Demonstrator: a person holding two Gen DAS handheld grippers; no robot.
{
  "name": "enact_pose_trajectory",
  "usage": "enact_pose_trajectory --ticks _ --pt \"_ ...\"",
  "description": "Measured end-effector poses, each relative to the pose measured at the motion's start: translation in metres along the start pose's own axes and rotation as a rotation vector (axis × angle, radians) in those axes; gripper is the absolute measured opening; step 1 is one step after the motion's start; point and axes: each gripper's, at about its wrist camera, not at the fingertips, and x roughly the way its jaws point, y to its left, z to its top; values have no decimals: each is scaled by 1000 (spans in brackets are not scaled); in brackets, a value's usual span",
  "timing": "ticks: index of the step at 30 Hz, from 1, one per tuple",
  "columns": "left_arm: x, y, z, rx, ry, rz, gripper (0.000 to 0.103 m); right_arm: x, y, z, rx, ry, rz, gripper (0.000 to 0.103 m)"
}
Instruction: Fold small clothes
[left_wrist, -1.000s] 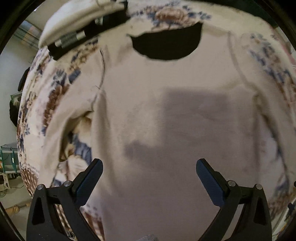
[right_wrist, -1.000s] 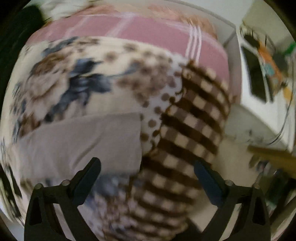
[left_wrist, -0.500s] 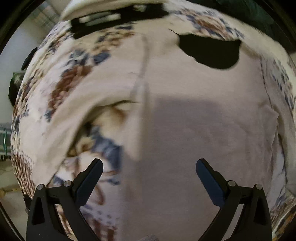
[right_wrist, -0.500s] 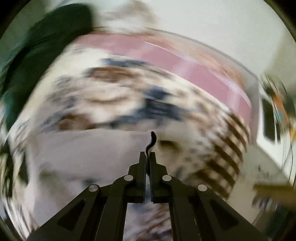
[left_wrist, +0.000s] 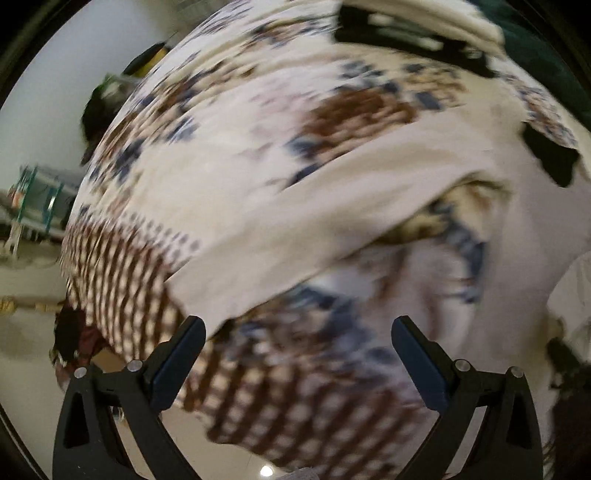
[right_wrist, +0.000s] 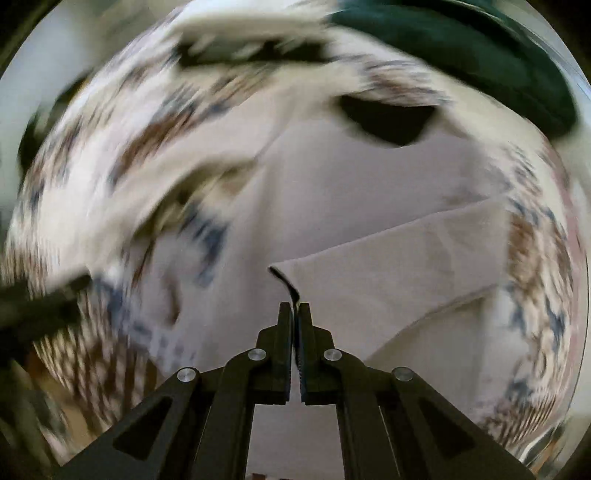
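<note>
I see my right gripper (right_wrist: 294, 308) pressed together on the sleeve edge of the pale shirt (right_wrist: 332, 199), which fills the frame's centre on the patterned blanket (left_wrist: 229, 122), while my left gripper (left_wrist: 297, 354) stands apart, holding nothing.

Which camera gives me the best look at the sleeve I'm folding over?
The right wrist view. The right hand-held gripper is shut on the sleeve cuff, and the sleeve lies fairly sharp across the pale shirt. The left wrist view shows only a blurred pale corner at its right edge, possibly that sleeve; the left hand-held gripper is open.
</note>
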Motion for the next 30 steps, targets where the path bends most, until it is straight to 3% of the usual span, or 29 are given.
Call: enact_pose_trajectory --ticks 5,12,13,14,16,18,20,23,24,25,28,30 --pt "27 40 -14 -79 50 21 103 34 57 -30 -155 93 -48 3" --pt "48 79 -20 -193 105 -12 103 48 71 -51 -259 182 -77 5" --pt "52 88 -21 -239 124 -53 103 49 65 -50 -233 209 -50 14" --pt "55 98 -23 -308 154 -107 103 50 58 -45 -203 229 -23 37" --pt "66 119 -29 -469 211 -228 103 44 33 -34 -96 209 17 59" --pt "88 140 -41 -692 292 -408 103 35 11 -28 -11 175 13 59" --pt "113 151 -52 -878 356 -526 98 29 -13 -25 85 152 -1 59" --pt "136 164 -54 -1041 326 -560 75 30 -45 -23 170 137 -40 59" --pt "139 169 -52 -1066 298 -539 52 33 -55 -24 186 137 -69 59" --pt "140 173 -51 -1083 278 -515 22 33 -65 -25 195 142 -81 59" --pt "133 183 -53 -1124 224 -453 5 38 -88 -16 227 153 -105 59" --pt "119 186 -51 -1097 165 -422 3 43 -98 -12 234 148 -110 59"
